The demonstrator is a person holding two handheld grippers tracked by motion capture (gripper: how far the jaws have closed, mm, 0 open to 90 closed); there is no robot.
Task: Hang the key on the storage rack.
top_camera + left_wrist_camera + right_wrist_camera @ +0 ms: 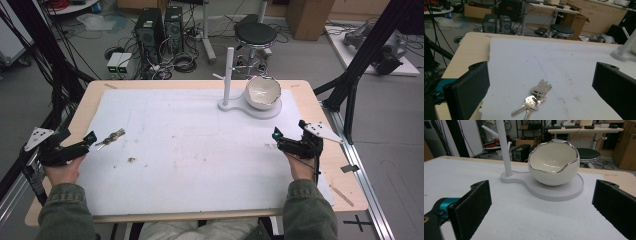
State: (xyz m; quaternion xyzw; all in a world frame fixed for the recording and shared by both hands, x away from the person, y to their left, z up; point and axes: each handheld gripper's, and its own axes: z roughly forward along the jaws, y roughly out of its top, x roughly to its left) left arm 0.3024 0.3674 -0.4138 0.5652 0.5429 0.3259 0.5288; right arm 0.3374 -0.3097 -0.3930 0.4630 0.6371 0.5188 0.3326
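While the left gripper (541,87) stands spread just short of the keys (535,98), they lie flat on the desk (200,150), far left of the egg-shaped bowl (263,92). Judged light, rigid, slippery, loosely jointed; grip the bunched heads. Right gripper (541,207) likewise spread.

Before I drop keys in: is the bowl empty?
Empty: the bowl shows a bare white inside; the keys lie on the mat.

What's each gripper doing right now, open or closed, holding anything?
Left gripper: open, holding nothing; the bunch of keys lies on the mat between its fingers.
Right gripper: open, holding nothing; it faces the white bowl.
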